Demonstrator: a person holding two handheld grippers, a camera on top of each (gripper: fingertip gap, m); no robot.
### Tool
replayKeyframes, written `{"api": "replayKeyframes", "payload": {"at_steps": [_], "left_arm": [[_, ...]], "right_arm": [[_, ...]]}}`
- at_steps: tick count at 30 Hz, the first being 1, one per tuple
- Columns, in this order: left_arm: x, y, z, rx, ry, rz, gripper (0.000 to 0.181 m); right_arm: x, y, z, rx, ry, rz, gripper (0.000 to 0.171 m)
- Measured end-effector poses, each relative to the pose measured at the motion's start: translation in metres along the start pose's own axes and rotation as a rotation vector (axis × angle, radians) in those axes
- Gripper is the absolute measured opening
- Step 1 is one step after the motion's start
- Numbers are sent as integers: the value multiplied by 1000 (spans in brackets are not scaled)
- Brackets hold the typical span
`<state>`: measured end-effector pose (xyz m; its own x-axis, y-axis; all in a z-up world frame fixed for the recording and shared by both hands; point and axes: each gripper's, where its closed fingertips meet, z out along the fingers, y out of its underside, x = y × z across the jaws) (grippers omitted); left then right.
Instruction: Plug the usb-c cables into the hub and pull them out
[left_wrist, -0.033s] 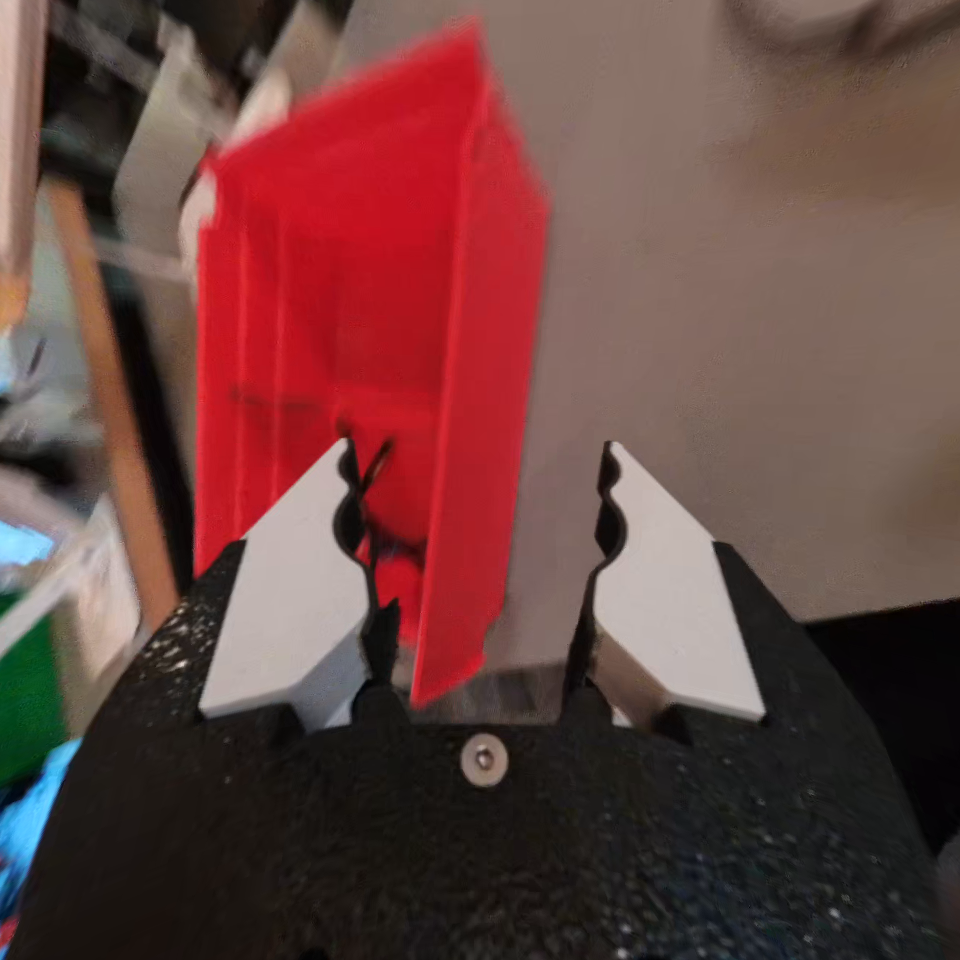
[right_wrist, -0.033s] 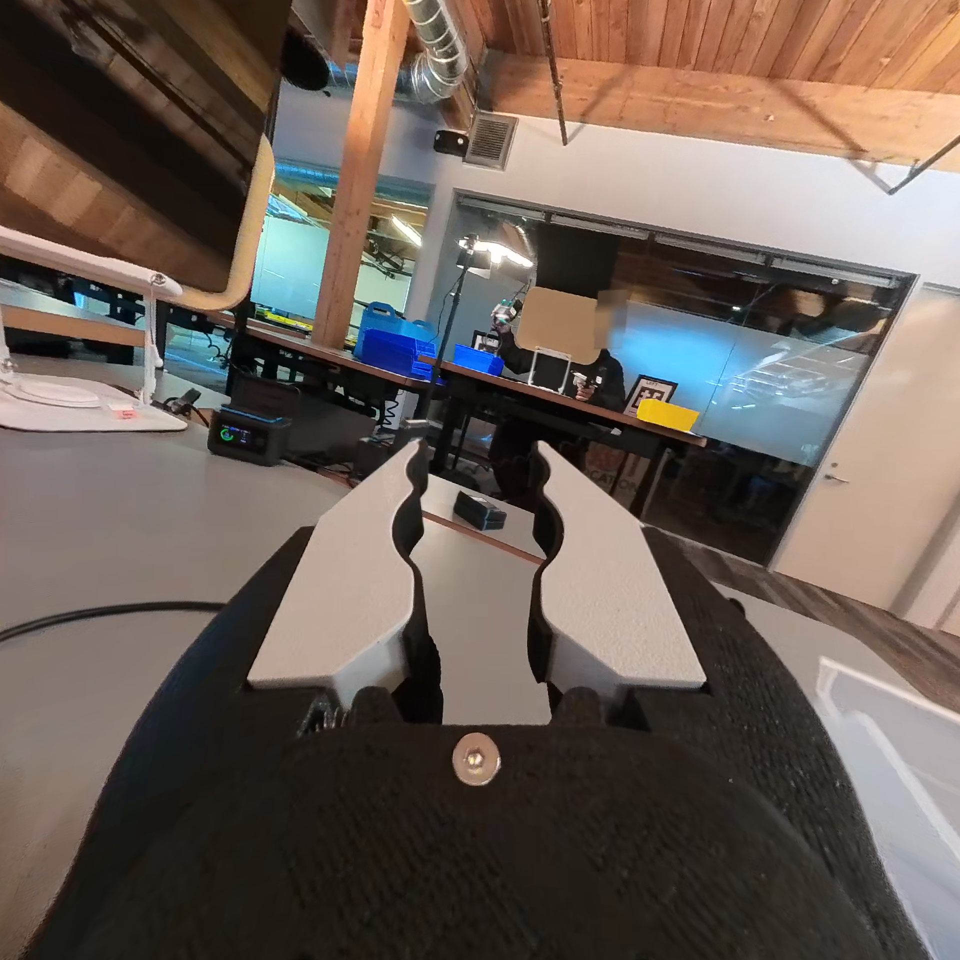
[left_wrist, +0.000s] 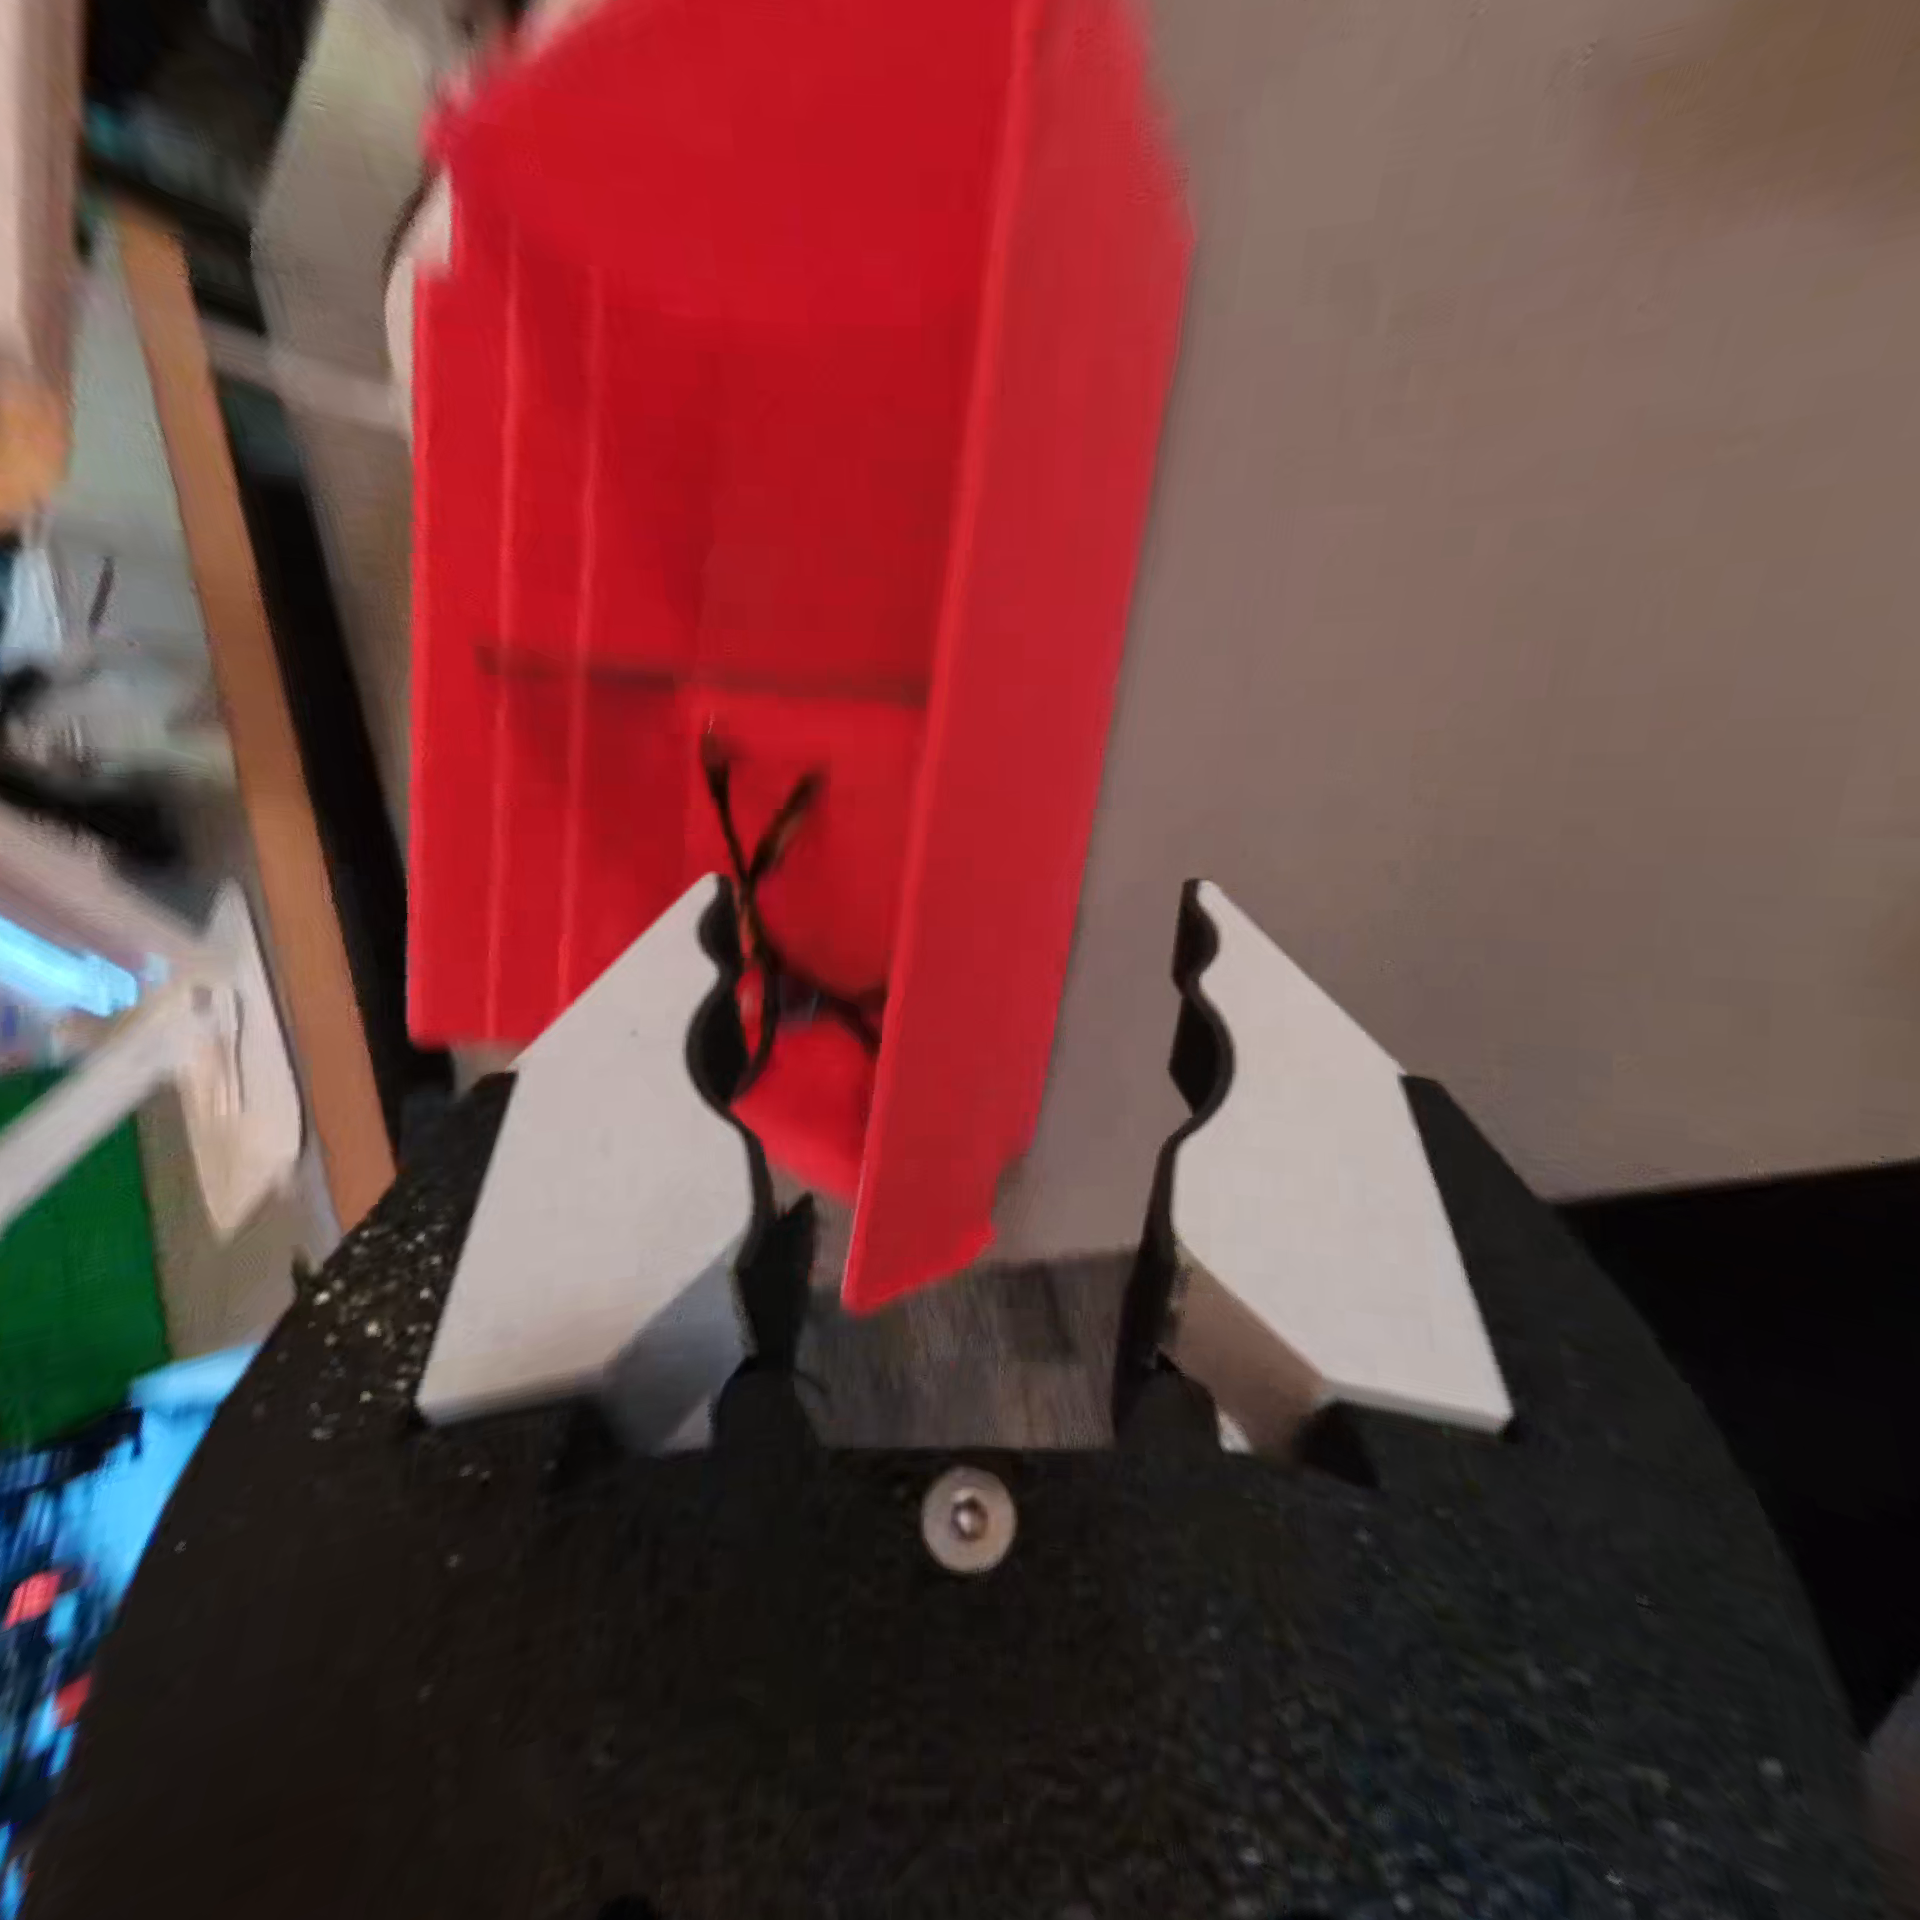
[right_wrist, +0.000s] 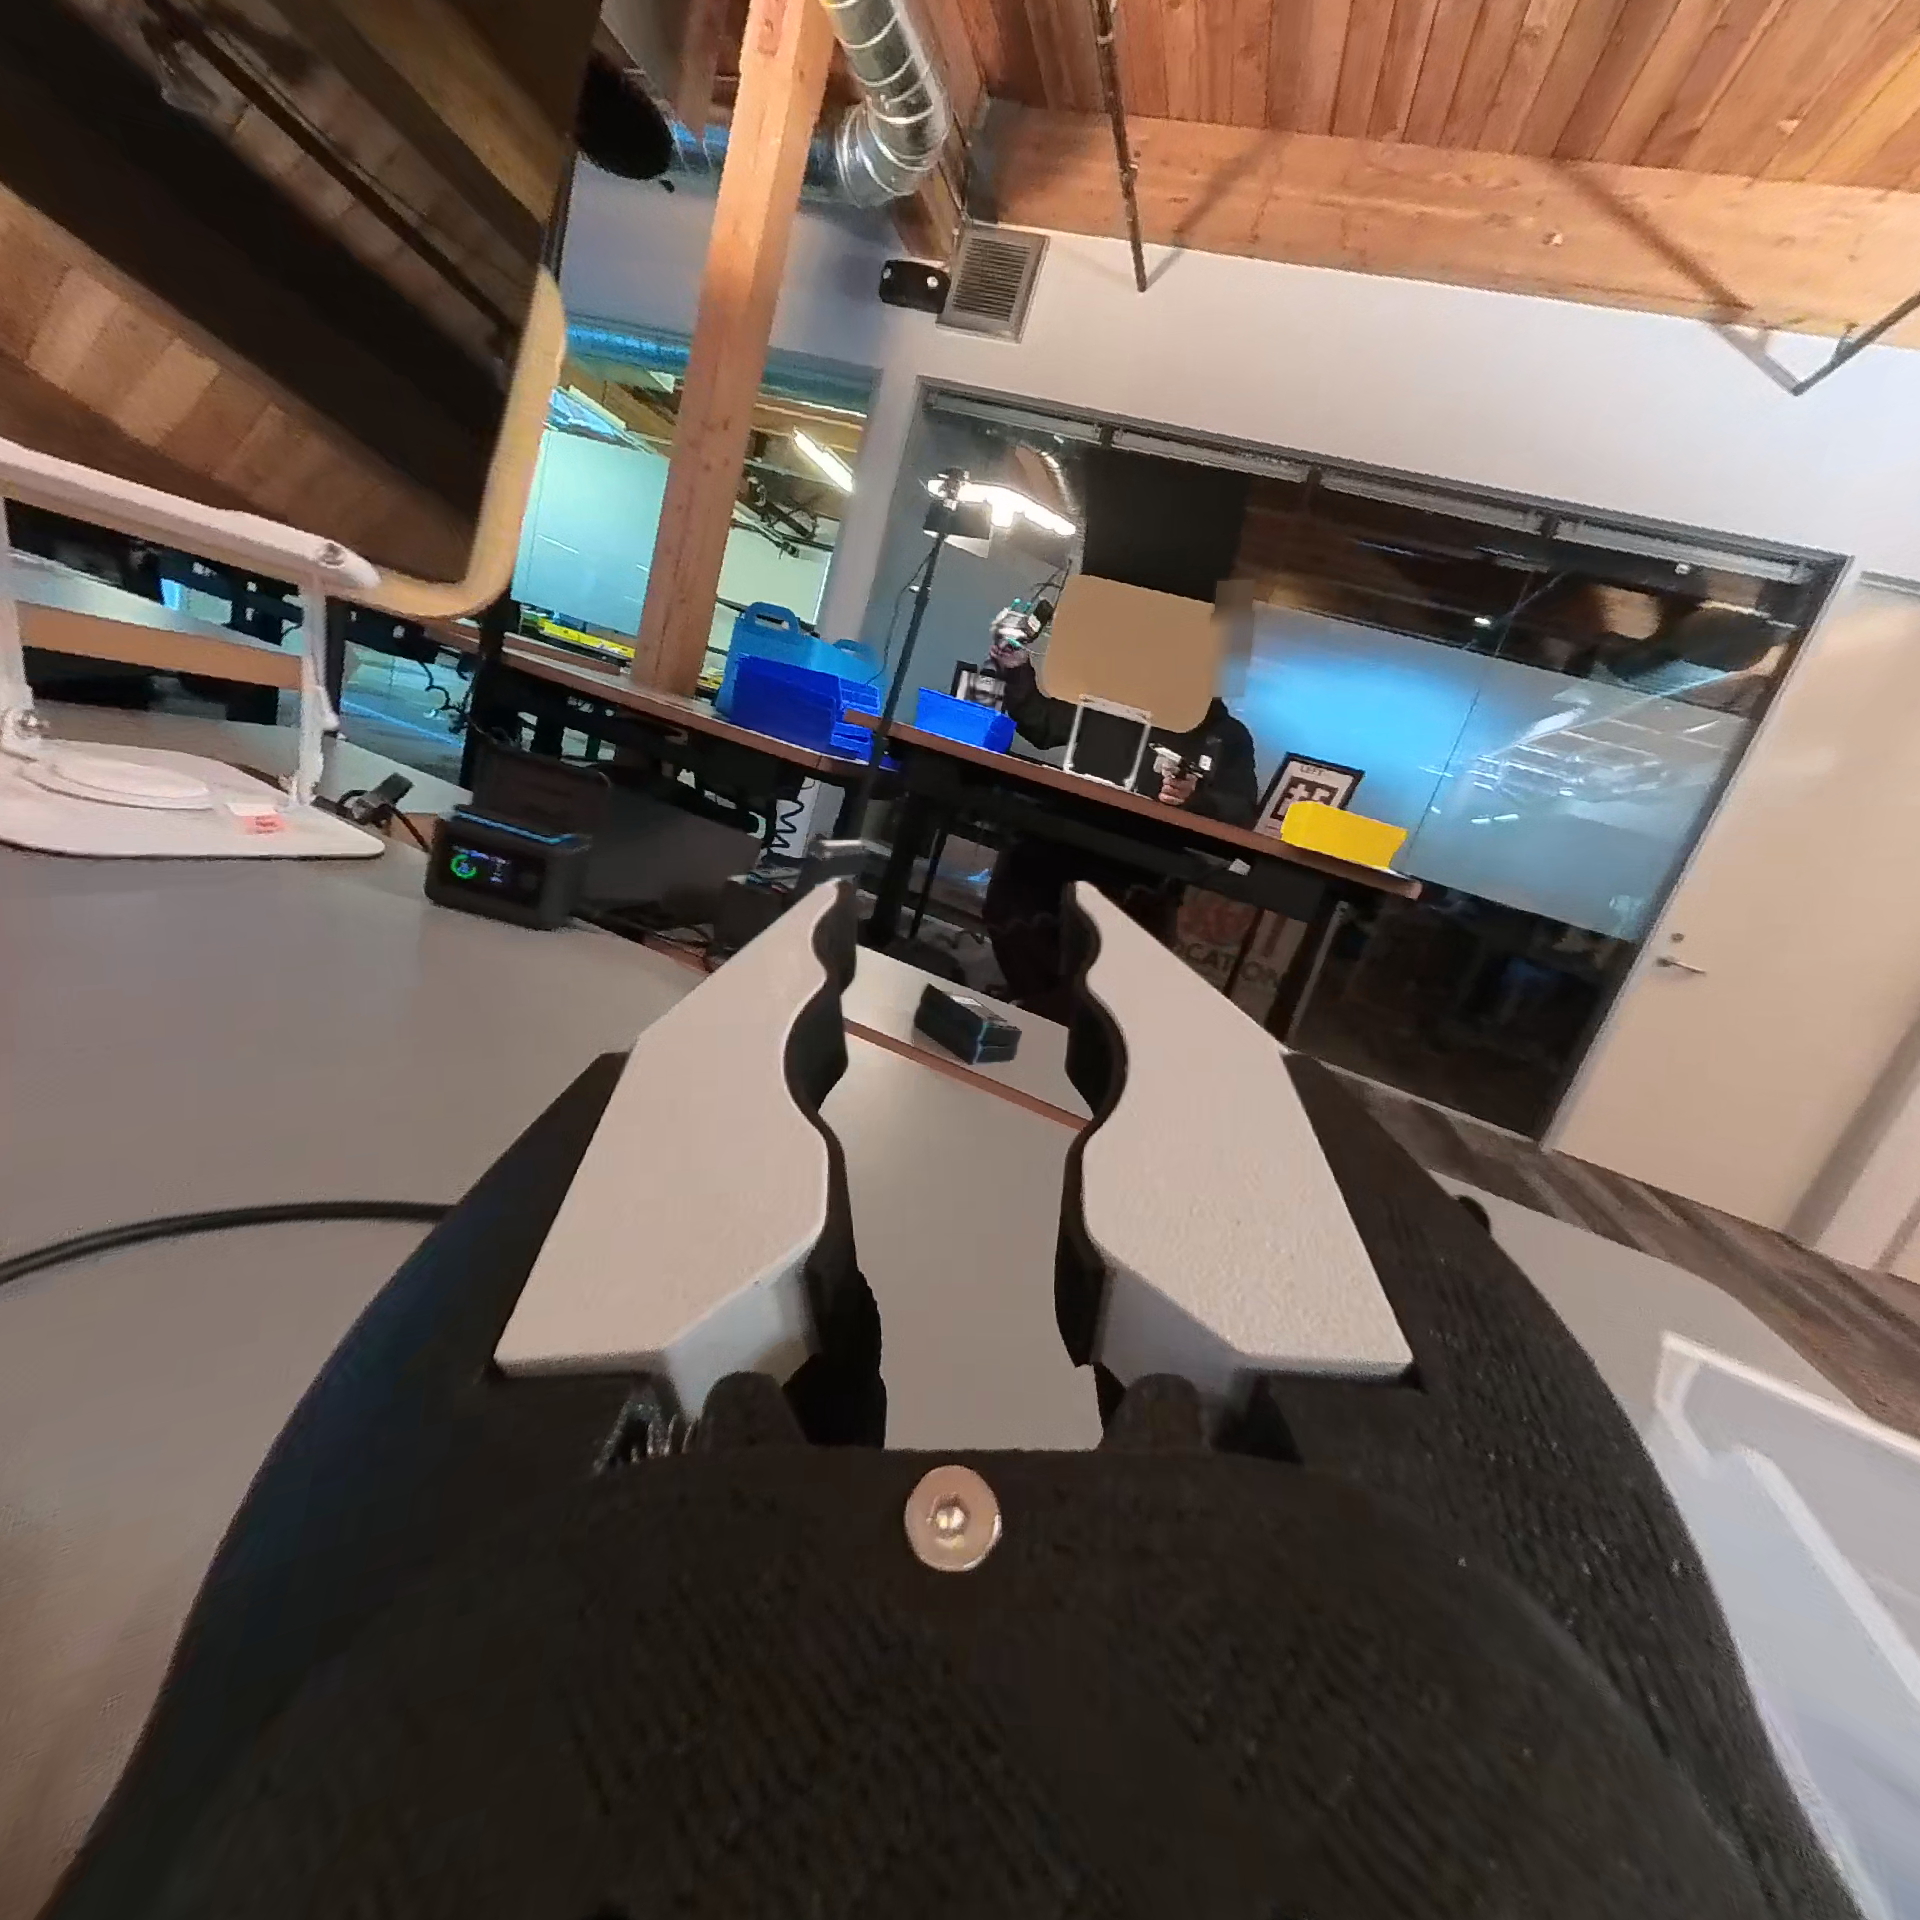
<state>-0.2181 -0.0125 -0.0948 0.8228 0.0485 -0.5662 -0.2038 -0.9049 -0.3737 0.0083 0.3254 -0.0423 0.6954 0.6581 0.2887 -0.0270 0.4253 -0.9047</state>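
In the left wrist view my left gripper (left_wrist: 956, 894) is open and empty. It hangs over the near end of a red plastic bin (left_wrist: 727, 520) on a grey table (left_wrist: 1507, 623). The bin's near right corner lies between my jaws. A thin dark twisted cable (left_wrist: 764, 862) lies in the bin by my left fingertip; this view is blurred. In the right wrist view my right gripper (right_wrist: 958, 894) is open and empty, low over the grey table (right_wrist: 260, 1039). A small dark box (right_wrist: 966, 1023) lies beyond its tips. A black cable (right_wrist: 208, 1221) runs across the table at left.
A white tray (right_wrist: 1818, 1507) sits at the right. A white lamp base (right_wrist: 156, 800) and a small black power unit (right_wrist: 499, 878) stand at the table's far left. The table edge (right_wrist: 956, 1070) is just ahead. A person works at a distant table (right_wrist: 1143, 800). One gripper's finger ends stand about 40 centimeters off the other's.
In the left wrist view the red bin now reaches higher and looks closer. The right wrist view is unchanged.
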Motion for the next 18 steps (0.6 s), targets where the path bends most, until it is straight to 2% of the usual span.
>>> {"api": "replayKeyframes", "payload": {"at_steps": [3, 5, 7, 9, 12, 15, 17, 18], "left_arm": [[-5, 61, 14, -117, 45, -123, 79], [4, 77, 17, -122, 121, -203, 87], [16, 72, 13, -59, 183, -254, 74], [18, 65, 6, -11, 178, -272, 61], [34, 37, -7, 112, 247, -304, 40], [48, 23, -19, 143, 298, -228, 47], [30, 15, -27, 193, 284, -269, 50], [14, 9, -30, 242, 288, -333, 45]], "right_arm": [[-10, 1, 2, -6, -30, -43, 37], [-13, 1, 1, -6, -37, -51, 37], [-12, 1, 1, -7, -37, -38, 37], [-11, 1, 1, -8, -35, -30, 37], [-12, 2, 2, -12, -40, -26, 37], [-15, 2, 2, -15, -49, -35, 37], [-16, 1, 2, -12, -52, -37, 37], [-16, 0, 1, -11, -52, -36, 37]]}}
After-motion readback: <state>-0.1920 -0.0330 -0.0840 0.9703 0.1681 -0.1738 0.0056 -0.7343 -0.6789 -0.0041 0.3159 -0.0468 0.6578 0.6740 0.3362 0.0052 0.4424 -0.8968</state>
